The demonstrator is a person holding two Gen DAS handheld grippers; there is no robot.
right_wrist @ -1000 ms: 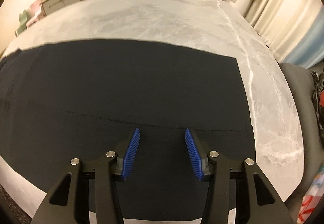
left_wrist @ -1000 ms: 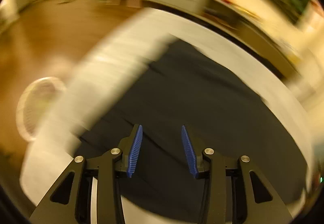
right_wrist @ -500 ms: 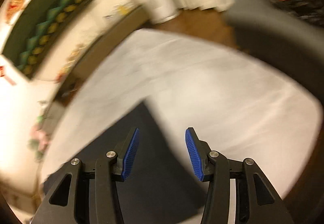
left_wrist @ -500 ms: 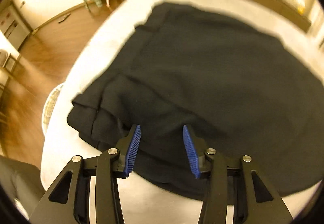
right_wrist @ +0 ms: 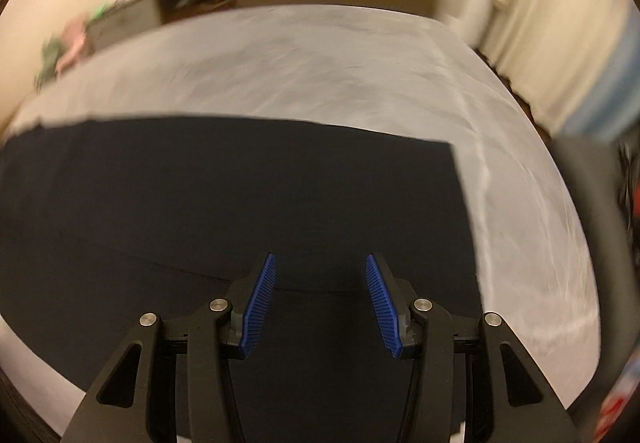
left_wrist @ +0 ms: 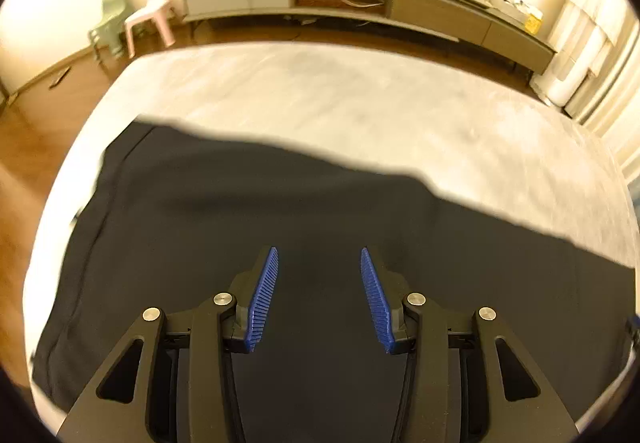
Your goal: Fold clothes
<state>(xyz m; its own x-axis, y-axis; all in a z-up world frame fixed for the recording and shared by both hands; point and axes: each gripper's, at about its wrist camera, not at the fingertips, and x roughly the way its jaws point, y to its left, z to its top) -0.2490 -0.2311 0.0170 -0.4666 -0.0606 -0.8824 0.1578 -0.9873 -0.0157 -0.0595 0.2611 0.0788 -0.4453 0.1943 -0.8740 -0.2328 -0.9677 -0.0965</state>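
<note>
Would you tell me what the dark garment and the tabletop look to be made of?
Dark garment: probably matte woven cloth, since it lies limp with a stitched seam. Tabletop: looks like marble or a marble-patterned surface, pale grey with white veins; which one is unclear.

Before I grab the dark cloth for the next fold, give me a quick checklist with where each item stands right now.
1. Left tool open and empty: ok.
2. Right tool open and empty: ok.
3. Dark cloth lying on the white table: ok.
4. Right end of the cloth flat with a straight edge: ok.
5. Left end smooth: not ok, the far edge is wavy with a soft ridge.
6. Either tool touching the cloth: cannot tell.
</note>
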